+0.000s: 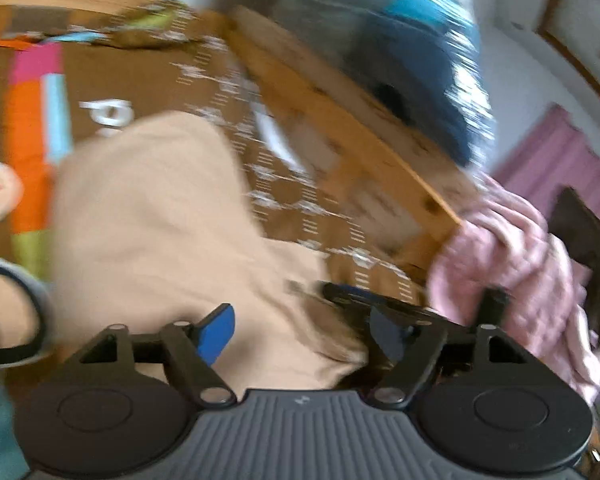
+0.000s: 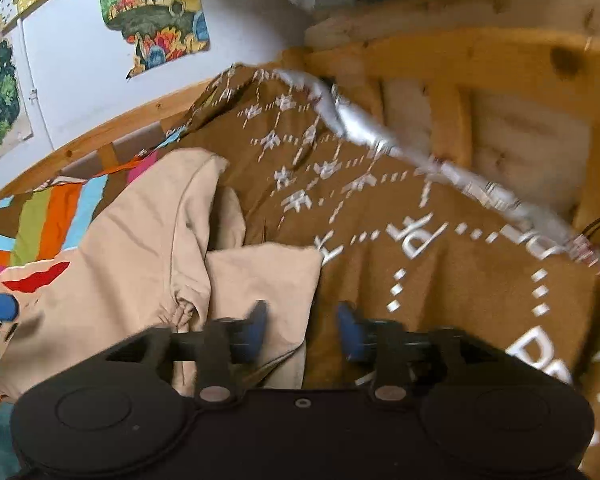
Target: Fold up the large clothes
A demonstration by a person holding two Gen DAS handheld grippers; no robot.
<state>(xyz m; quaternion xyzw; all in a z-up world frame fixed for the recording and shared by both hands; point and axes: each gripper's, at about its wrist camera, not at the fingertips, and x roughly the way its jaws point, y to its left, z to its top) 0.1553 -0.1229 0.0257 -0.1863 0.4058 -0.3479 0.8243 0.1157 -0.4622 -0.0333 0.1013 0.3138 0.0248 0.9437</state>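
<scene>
A beige garment [image 2: 140, 240] lies crumpled on a brown bedspread [image 2: 380, 240] with white print, on a wooden-framed bed. The right wrist view shows its red patch, a folded flap beneath the right claw [image 2: 302, 330], whose jaws stand apart and empty, and colourful posters [image 2: 156, 12] on the wall. The blurred left wrist view shows the left claw [image 1: 304, 338] spread wide over the cloth, with a pink blanket [image 1: 512, 264] past the bed frame [image 1: 340, 120].

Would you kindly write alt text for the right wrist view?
The open right gripper hovers over a beige garment lying crumpled on a brown blanket with white markings. Behind are a wooden bed frame and colourful pictures on a white wall.
</scene>
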